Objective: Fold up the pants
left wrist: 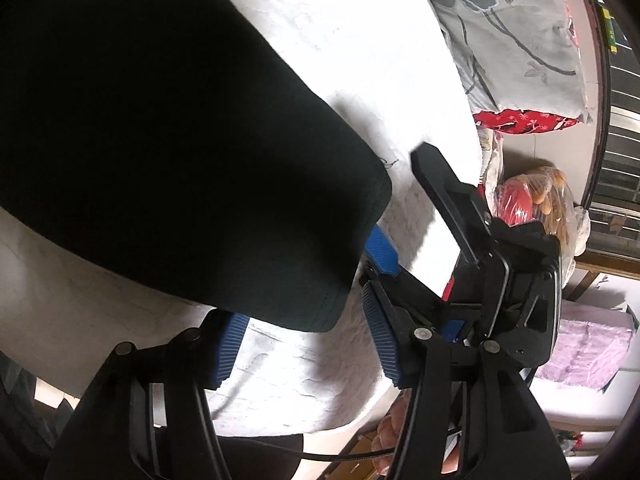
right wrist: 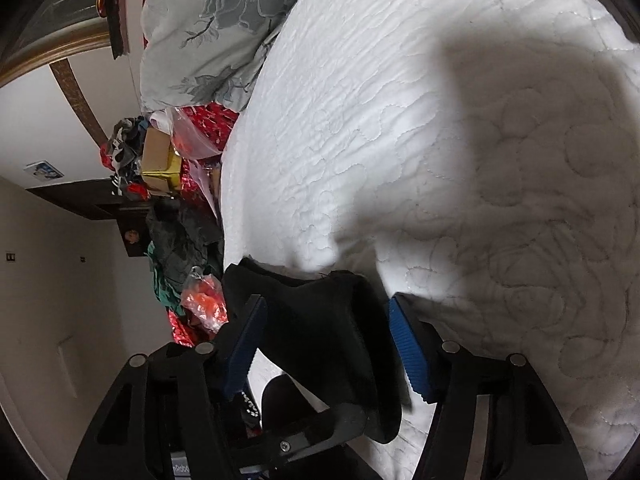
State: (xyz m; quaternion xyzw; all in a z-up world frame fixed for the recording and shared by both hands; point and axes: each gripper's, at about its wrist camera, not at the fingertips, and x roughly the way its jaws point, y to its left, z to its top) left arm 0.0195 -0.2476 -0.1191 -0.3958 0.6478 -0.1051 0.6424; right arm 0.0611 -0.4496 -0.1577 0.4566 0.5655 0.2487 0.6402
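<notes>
Pants (left wrist: 160, 140): black fabric filling the upper left and centre of the left wrist view, lying on the white quilted bed cover (left wrist: 352, 60); a stitched hem runs along its lower right edge.
Left gripper (left wrist: 308, 352): at the bottom centre of its own view, blue ribbed pads spread wide apart, released; the hem of the pants lies over the gap between them, and I cannot tell whether it touches either pad.
Right gripper (right wrist: 328, 352): at the bottom centre of its own view, jaws spread, not clamped; a bunched end of the pants (right wrist: 320, 328) sits between the two blue pads.
Right gripper in the left wrist view (left wrist: 404, 216): right of centre, one blue pad tucked under the hem, its black finger raised clear above the cloth.
Bed cover (right wrist: 440, 140): white, quilted, shadowed at right of the right wrist view.
Floral pillow (right wrist: 208, 24): grey, upper left, at the bed's edge.
</notes>
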